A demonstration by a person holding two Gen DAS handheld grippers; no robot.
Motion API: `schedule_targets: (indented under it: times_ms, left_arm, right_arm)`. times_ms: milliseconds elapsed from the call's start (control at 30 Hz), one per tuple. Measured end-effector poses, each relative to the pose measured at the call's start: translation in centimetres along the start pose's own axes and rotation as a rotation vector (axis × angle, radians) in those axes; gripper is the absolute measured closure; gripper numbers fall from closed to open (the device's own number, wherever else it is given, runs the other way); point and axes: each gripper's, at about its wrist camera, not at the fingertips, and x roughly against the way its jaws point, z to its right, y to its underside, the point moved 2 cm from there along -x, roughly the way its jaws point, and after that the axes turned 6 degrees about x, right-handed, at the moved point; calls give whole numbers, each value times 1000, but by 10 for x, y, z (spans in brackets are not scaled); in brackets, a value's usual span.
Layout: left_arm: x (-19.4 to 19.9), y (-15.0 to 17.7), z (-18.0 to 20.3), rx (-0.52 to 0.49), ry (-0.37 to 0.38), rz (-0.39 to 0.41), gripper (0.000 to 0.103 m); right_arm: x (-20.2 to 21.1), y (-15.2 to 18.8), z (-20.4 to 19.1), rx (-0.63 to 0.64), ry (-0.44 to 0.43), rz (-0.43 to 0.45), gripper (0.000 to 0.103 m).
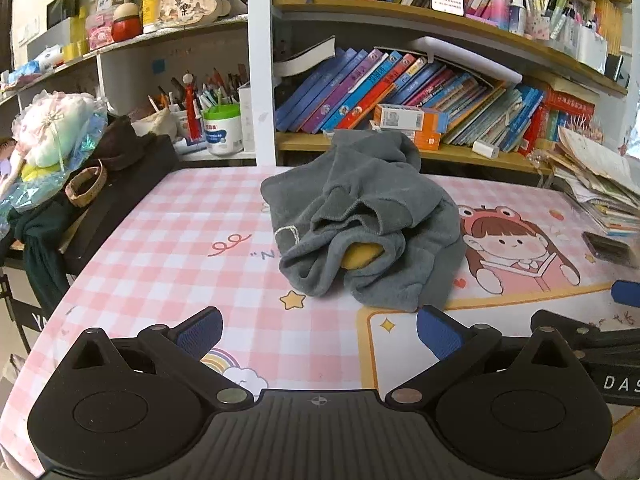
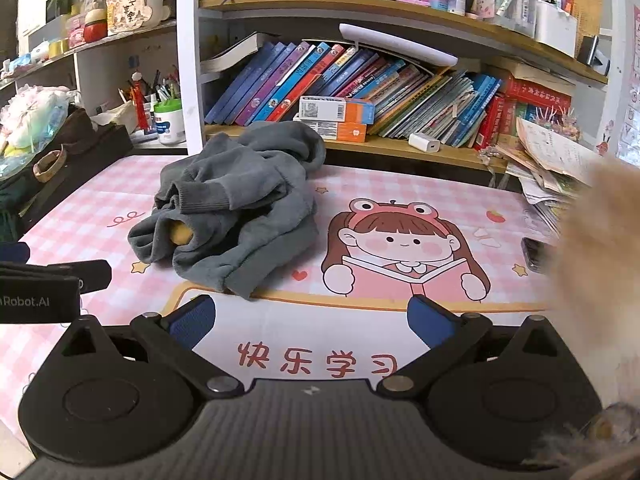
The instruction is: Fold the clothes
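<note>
A grey sweatshirt [image 1: 360, 220] lies crumpled in a heap on the pink checked table mat [image 1: 168, 248], with a yellow patch showing inside a fold. It also shows in the right wrist view [image 2: 240, 204], left of centre. My left gripper [image 1: 319, 330] is open and empty, just in front of the heap's near edge. My right gripper [image 2: 312, 320] is open and empty, near the front of the mat, to the right of the heap. The left gripper's body shows at the left edge of the right wrist view [image 2: 40, 288].
A bookshelf [image 1: 400, 152] full of books runs along the back of the table. A stack of papers [image 1: 596, 188] and a dark phone [image 2: 534, 254] lie at the right. A dark box with a woven ring [image 1: 86, 184] sits at the left. A furry tan object [image 2: 600, 260] blocks the right.
</note>
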Motion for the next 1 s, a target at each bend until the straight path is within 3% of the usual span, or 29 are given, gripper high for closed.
schedule_targets:
  times_ms: [1000]
  left_arm:
    - [-3,-8,-1,-6,-24,-8,0]
  right_arm:
    - [-10,-5,-6,8,-51,-13,0]
